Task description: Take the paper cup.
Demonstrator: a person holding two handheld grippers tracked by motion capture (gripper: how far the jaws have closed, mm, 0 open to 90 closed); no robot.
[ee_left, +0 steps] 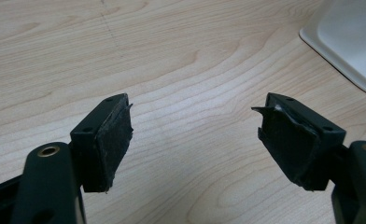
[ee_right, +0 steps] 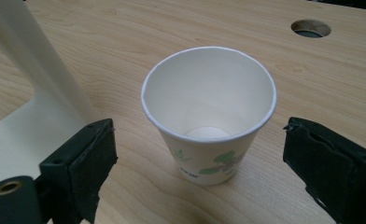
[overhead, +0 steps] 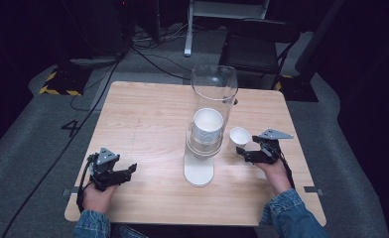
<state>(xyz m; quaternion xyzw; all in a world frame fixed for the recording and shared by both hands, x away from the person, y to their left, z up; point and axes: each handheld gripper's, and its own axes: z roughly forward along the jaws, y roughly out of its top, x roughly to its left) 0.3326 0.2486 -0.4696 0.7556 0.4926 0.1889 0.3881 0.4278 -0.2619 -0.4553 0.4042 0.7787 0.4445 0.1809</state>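
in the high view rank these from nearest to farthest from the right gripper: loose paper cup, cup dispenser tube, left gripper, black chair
1. loose paper cup: upright on the table just in front of the right gripper, whose jaws stand open.
2. cup dispenser tube: at the table's middle, beyond the cup, with stacked cups inside.
3. black chair: on the floor past the table's far edge.
4. left gripper: across the table, near its left front.

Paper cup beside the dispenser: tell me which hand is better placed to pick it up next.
Right. The right gripper is open with the paper cup standing upright just ahead of its jaws, while the left gripper sits over bare table, across the dispenser.
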